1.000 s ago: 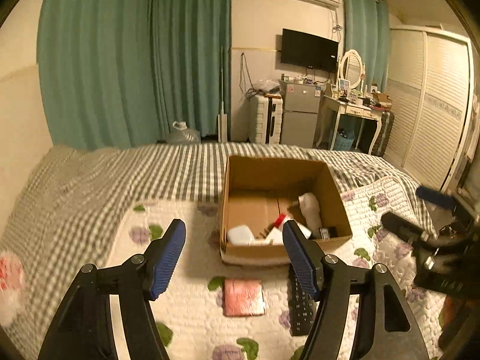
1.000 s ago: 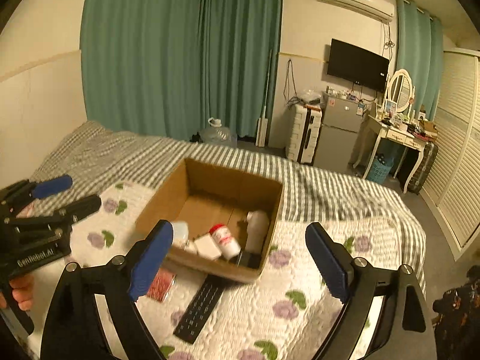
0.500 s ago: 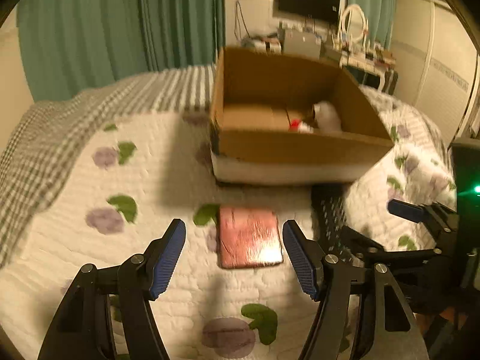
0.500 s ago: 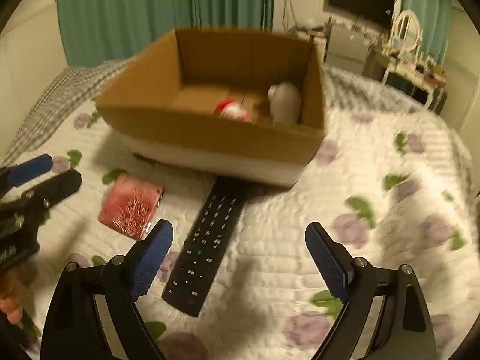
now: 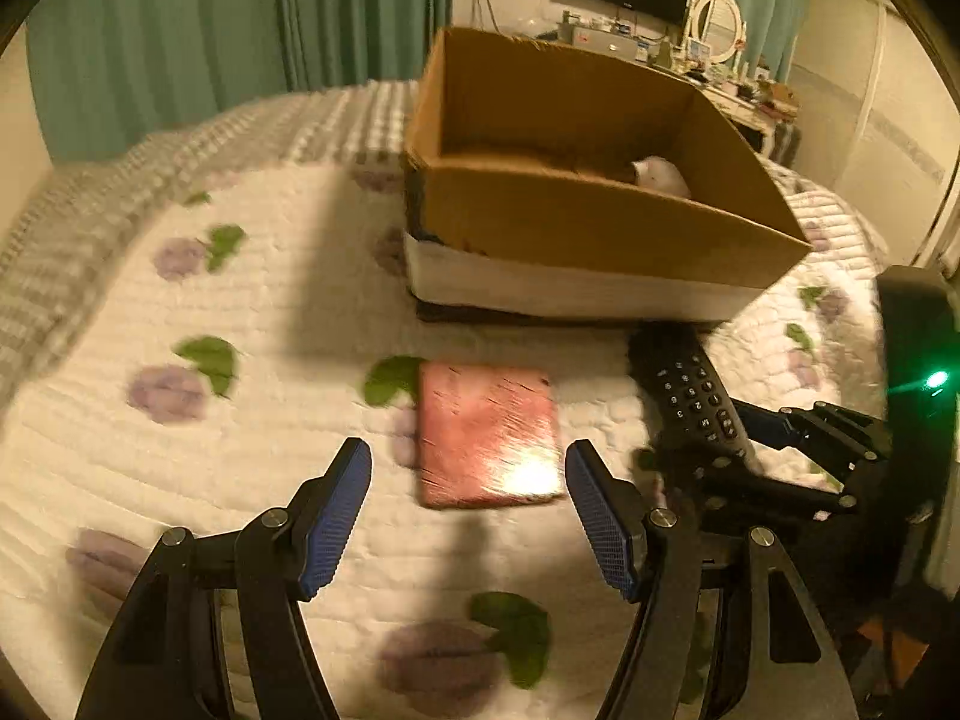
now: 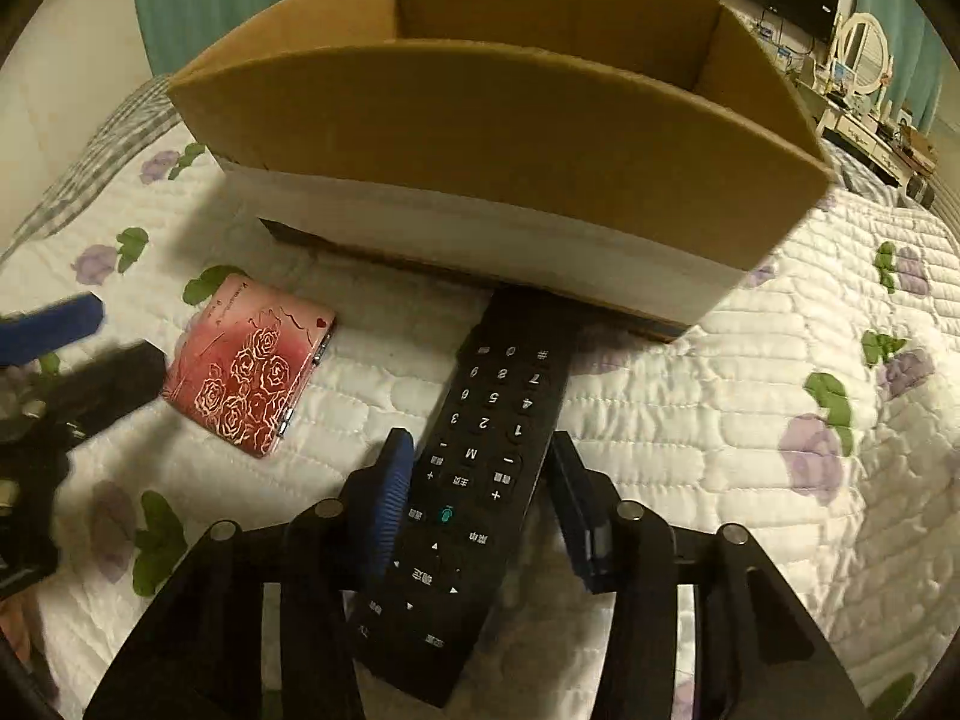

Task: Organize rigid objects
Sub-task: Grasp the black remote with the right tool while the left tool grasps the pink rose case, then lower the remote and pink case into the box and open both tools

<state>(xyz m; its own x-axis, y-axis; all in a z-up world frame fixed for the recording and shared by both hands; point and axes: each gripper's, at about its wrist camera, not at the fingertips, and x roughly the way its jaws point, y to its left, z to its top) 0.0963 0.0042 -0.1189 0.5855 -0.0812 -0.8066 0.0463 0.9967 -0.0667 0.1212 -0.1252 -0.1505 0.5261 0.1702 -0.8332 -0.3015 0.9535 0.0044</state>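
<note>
The black remote control [image 6: 480, 480] lies face up on the quilted bed [image 6: 690, 420], its far end tucked just under the near bottom edge of the cardboard box [image 6: 492, 138]. Our right tongs [image 6: 480, 483] straddle its lower half: the left blue pad presses against one long side, while the right pad sits at the other side with what looks like a thin gap, so we judge them closed around the remote but cannot be certain the grip is fully firm. From the left wrist view the same remote [image 5: 690, 396] shows beside the red tin.

That rose-patterned red case [image 6: 246, 378] rests flat on the quilt just left of the remote, apart from it and near the box front. Our left tongs [image 5: 468, 510] hang released right in front of the case [image 5: 486, 432], jaws wide on either side of its near edge, not touching it.

Inside the box a white bottle [image 5: 660, 171] is partly visible over the wall; anything else in there is hidden.

We judge that we are at the pick-up step for both remaining loose items. Next, the right tongs need to draw the remote back out from under the box before lifting, then carry it over the wall. The left tongs need to advance, close on the case's sides and lift; its low flat shape may slip.
</note>
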